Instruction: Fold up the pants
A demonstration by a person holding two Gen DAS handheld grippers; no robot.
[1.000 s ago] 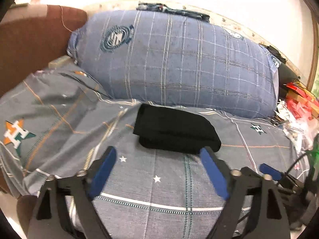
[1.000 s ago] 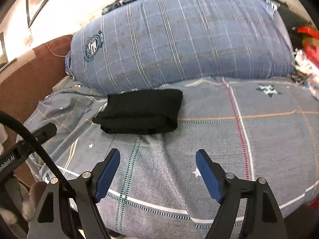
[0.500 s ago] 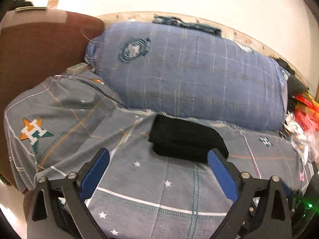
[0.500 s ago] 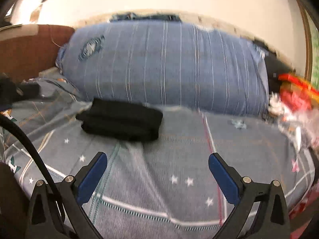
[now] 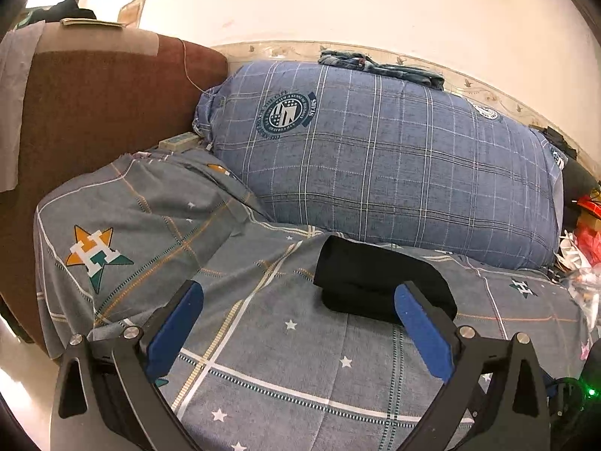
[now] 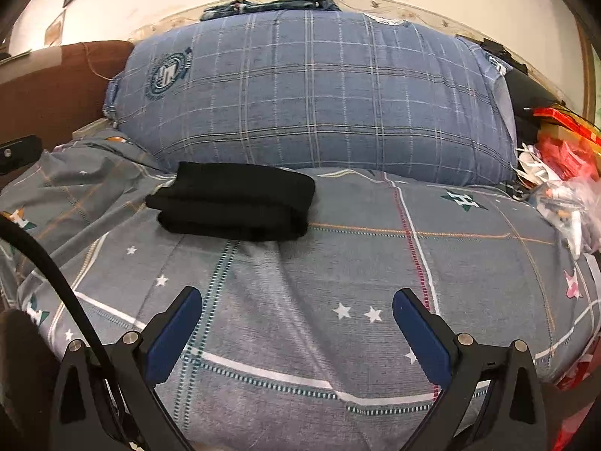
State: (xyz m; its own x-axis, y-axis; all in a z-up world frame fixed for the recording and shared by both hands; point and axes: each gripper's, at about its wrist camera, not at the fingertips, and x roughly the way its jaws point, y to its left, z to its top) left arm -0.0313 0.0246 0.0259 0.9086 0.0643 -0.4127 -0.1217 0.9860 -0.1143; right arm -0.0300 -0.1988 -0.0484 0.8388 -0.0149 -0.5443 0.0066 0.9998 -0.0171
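Black pants (image 6: 233,203) folded on the bed (image 6: 375,263), touching the blue pillow (image 6: 319,97). Left hand-held gripper (image 5: 296,308) spread wide, empty. Right hand-held gripper (image 6: 296,312) spread too, holding nothing.

the folded black pants (image 6: 233,203) look like soft, matt knit cloth. the grey star-print bed sheet (image 6: 338,263) is smooth woven cotton, lightly creased. the big blue plaid pillow (image 5: 394,173) has a slightly coarse weave. the brown headboard (image 5: 97,112) looks velvety. each claw's blue pads (image 5: 424,334) look matt and rubbery on black plastic with shiny metal bolts.
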